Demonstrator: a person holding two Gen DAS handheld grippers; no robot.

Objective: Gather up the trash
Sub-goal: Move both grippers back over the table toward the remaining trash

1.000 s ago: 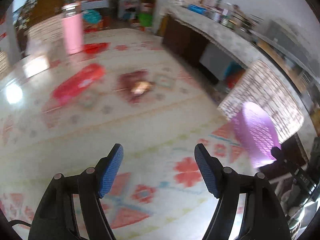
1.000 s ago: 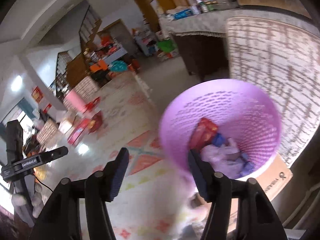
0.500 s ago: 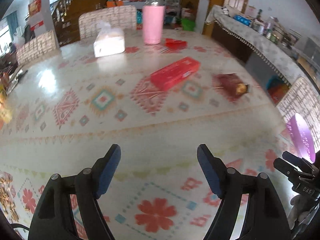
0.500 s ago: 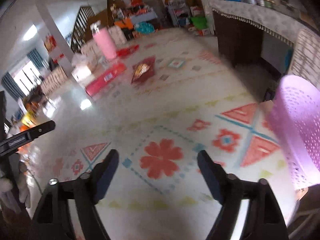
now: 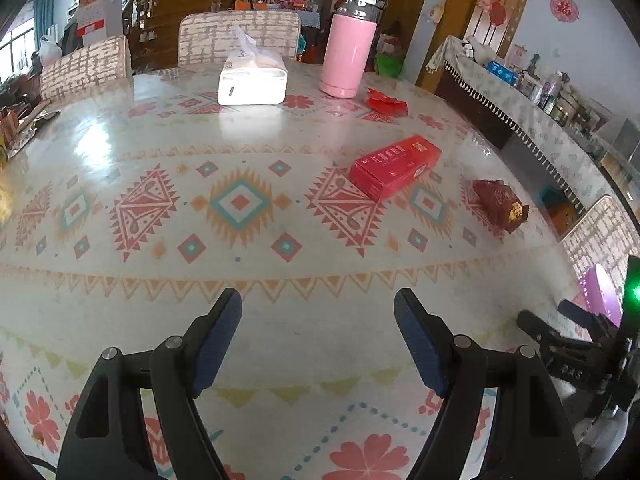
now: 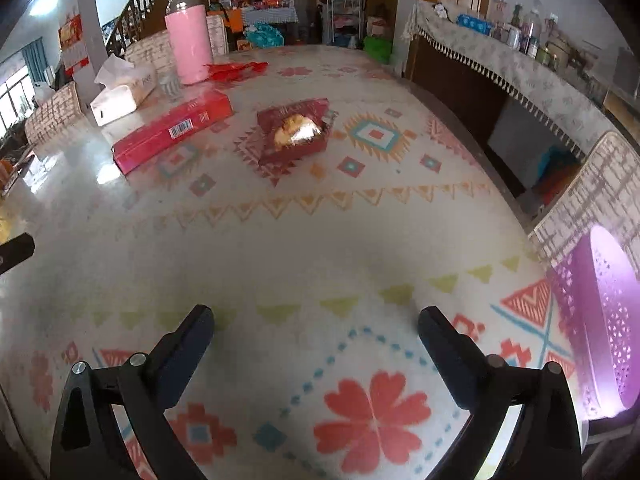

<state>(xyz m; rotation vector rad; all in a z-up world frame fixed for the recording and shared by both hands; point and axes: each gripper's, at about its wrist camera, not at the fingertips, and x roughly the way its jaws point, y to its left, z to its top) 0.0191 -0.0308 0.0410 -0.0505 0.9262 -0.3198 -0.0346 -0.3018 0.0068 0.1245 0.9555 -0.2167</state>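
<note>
A glossy bench [image 5: 168, 296] covered in a cream cloth with red, orange and teal geometric and flower patterns fills the foreground. Chairs with backs in cream brick-patterned fabric [image 5: 239, 36] stand along its far edge. Behind them a brown wooden staircase with a balustrade [image 5: 176, 12] rises leftward beside a pale pillar. A long dark sideboard under a fringed, leaf-patterned runner [image 6: 516, 76] lines the right wall. Daylight comes from a window at the far left [image 6: 12, 96]; what crowds the back shelves is too blurred to tell.

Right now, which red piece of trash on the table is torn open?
The dark red carton, torn open with gold foil showing; the long bright red box is closed.
</note>
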